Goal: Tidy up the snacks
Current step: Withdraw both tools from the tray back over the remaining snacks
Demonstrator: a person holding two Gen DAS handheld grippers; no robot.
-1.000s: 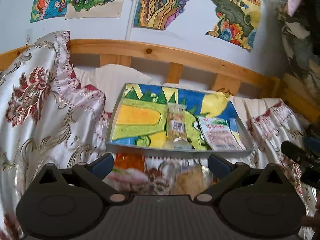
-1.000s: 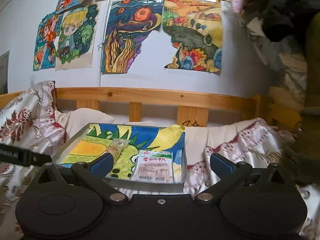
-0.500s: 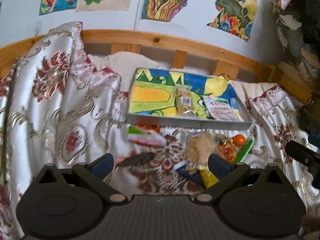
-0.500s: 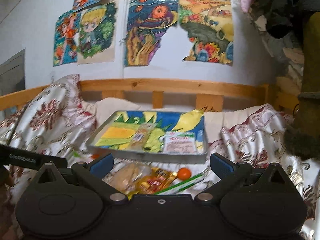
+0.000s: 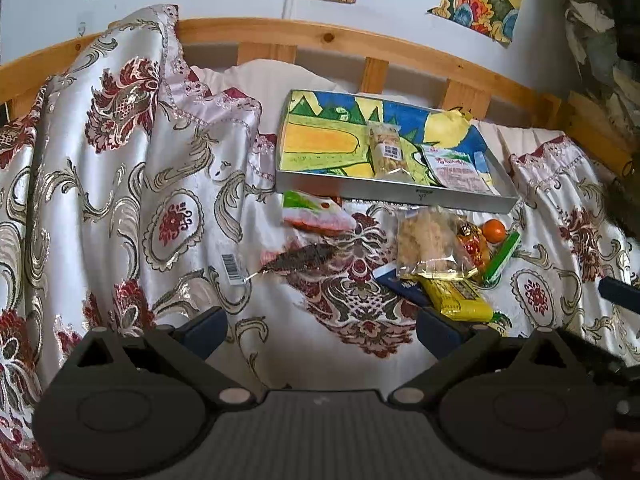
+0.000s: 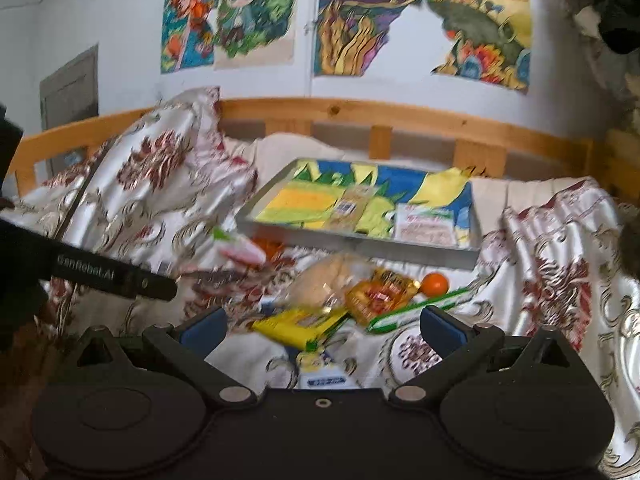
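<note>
Both pairs of jaws stand wide apart and hold nothing. The left gripper [image 5: 320,330] hovers over a bare stretch of patterned bedspread [image 5: 120,208], with open cloth ahead of its fingers and to its left. Nearest to it, ahead and a little left, lie a barcode label [image 5: 232,267] and a dark flat wrapper [image 5: 302,258], touching at the wrapper's tip. Beyond those, a green-and-pink pack [image 5: 314,213] lies just short of the tray's front wall.

The right gripper [image 6: 322,326] hangs low over the snack pile, which sits between its fingers in that blurred view: a yellow bar [image 6: 296,326], a clear bag [image 6: 320,280] of pale pieces, an orange-gold pack [image 6: 378,292], a green stick [image 6: 420,306] and a small orange ball [image 6: 434,283]. A blue-and-white pack [image 6: 320,368] shows at the near edge, partly hidden by the gripper body. These snacks overlap one another; the ball lies apart at the far right, close to the tray.

The metal tray [image 5: 396,194] rests on the bed behind the pile, lined with a bright painted sheet. Two snacks lie in it: a narrow clear pack [image 5: 387,152] near the middle and a white sachet [image 5: 456,168] to its right, just beside each other. The tray's left half is bare liner.

A wooden rail [image 5: 360,46] runs behind the tray, and bunched bedspread rises on the left.
</note>
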